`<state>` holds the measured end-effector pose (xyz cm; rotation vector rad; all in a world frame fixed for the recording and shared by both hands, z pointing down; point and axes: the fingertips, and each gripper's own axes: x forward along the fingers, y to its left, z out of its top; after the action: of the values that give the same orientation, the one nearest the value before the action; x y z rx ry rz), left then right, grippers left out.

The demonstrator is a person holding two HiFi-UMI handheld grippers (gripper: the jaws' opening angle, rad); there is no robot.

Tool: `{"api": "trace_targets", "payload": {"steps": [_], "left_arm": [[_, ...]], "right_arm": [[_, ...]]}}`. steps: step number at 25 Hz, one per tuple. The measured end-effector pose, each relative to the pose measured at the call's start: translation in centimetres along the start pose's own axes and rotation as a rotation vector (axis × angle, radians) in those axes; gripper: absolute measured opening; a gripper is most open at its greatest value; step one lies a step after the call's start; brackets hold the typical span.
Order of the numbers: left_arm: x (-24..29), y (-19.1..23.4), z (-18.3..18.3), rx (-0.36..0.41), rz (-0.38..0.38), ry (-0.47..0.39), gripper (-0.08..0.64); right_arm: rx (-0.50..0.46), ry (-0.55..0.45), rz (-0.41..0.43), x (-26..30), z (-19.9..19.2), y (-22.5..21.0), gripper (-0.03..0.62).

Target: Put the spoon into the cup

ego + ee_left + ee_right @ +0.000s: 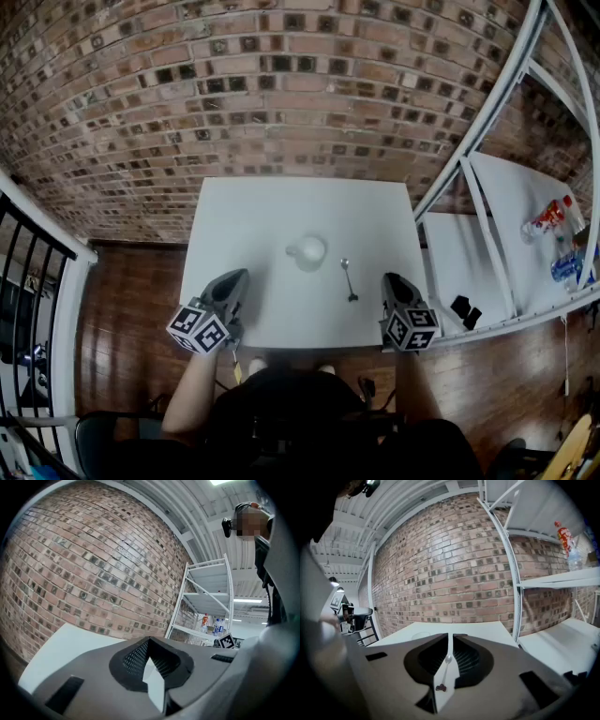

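Observation:
A white cup [307, 251] stands at the middle of the white table [272, 206]. To its right a metal spoon [348, 279] lies flat, bowl toward the far side. My left gripper [234, 279] rests at the table's near left edge, apart from the cup; its jaws meet at the tips [149, 641] with nothing held. My right gripper [388, 279] sits at the near right edge, just right of the spoon. In the right gripper view its jaws [450, 637] stand a thin slit apart, empty, and the spoon [444, 670] shows on the table ahead, the cup [421, 634] faint beyond.
A brick wall [281, 84] runs behind the table. A white metal shelf rack [487, 216] stands to the right, with bottles [553, 220] and small dark items [465, 309] on it. A black railing [28, 272] stands at the left. The floor is wood.

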<state>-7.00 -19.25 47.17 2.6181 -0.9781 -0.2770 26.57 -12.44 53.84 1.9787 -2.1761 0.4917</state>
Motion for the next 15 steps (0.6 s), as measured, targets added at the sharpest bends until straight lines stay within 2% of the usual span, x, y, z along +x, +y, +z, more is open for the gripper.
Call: {"api": "trace_targets", "payload": {"steps": [2, 3, 4, 6, 10, 15], "left_arm": [[0.6, 0.0, -0.1, 0.003, -0.004, 0.004, 0.004], [0.8, 0.0, -0.2, 0.005, -0.006, 0.005, 0.005], [1.0, 0.0, -0.3, 0.006, -0.008, 0.008, 0.005], [1.0, 0.0, -0.7, 0.003, -0.003, 0.017, 0.005], [0.4, 0.0, -2.2, -0.022, 0.018, 0.045, 0.005], [-0.9, 0.8, -3.4, -0.034, 0.060, 0.075, 0.005]], "right_arm": [[0.007, 0.018, -0.001, 0.5, -0.5, -0.6, 0.050], [0.010, 0.029, -0.001, 0.8, -0.8, -0.8, 0.089], [0.011, 0.041, -0.001, 1.2, -1.1, -0.9, 0.103], [0.006, 0.077, 0.004, 1.8, -2.2, -0.9, 0.103], [-0.022, 0.209, 0.029, 3.5, -6.7, 0.0, 0.149], [-0.055, 0.346, 0.040, 5.3, -11.8, 1.2, 0.153]]}}
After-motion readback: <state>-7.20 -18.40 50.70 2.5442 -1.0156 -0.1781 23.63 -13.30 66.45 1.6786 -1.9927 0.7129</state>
